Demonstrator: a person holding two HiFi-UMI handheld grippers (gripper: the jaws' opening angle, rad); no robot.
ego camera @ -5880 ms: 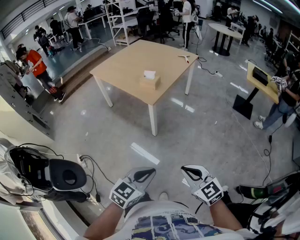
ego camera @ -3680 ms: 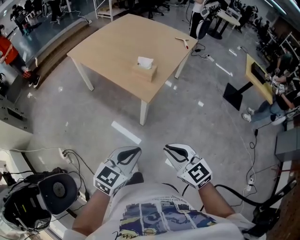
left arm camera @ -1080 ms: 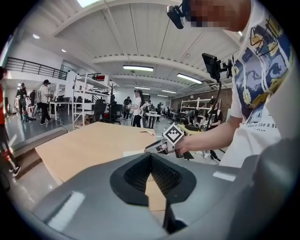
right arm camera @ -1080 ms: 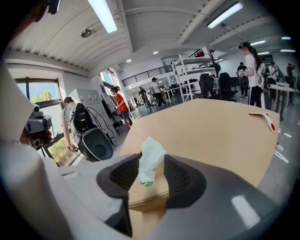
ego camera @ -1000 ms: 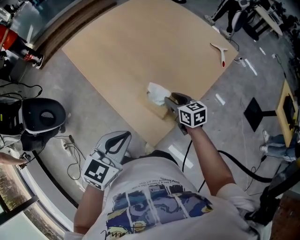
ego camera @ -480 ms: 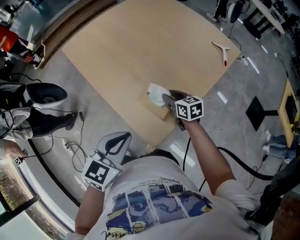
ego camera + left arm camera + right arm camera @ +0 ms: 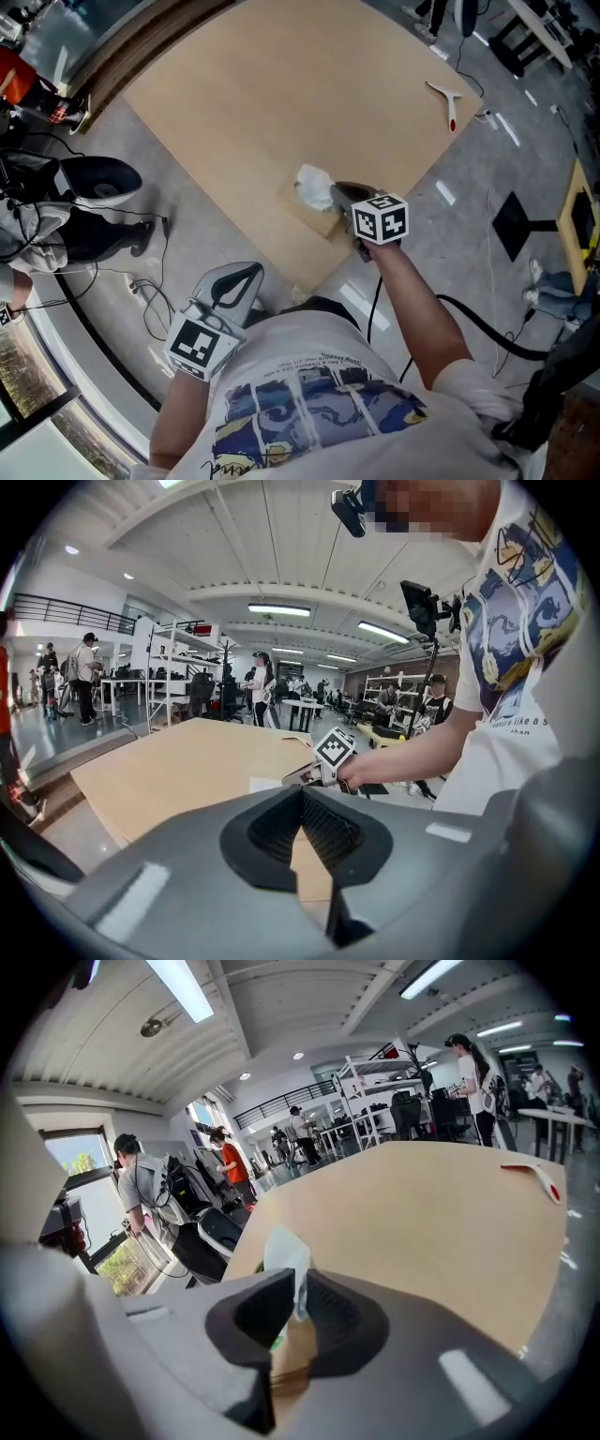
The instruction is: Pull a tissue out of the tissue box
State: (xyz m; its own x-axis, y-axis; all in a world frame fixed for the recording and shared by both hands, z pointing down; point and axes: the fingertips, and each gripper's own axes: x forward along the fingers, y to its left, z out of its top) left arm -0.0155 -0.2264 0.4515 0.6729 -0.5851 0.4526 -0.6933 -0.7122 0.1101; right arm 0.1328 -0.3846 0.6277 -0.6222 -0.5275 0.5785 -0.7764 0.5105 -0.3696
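A brown tissue box (image 7: 305, 210) sits near the front corner of the light wooden table (image 7: 272, 94). A white tissue (image 7: 312, 185) sticks up out of it. My right gripper (image 7: 336, 193) reaches over the box from the right. Its jaws have just been closing, and the tissue (image 7: 284, 1246) is now pinched between the right gripper's (image 7: 298, 1283) dark pads, with the box (image 7: 295, 1354) just below. My left gripper (image 7: 253, 272) hangs low beside my body, off the table. The left gripper view shows the left gripper (image 7: 302, 794) with jaws together and nothing in them.
A white tool with a red tip (image 7: 446, 99) lies near the table's far right edge. The table corner (image 7: 302, 272) is just in front of me. A dark rounded device and cables (image 7: 98, 178) lie on the floor at left. People and racks stand far off.
The right gripper has sunk slightly onto the tissue and its jaws have shut on it. The left gripper has stayed put. Earlier, the table was still far ahead.
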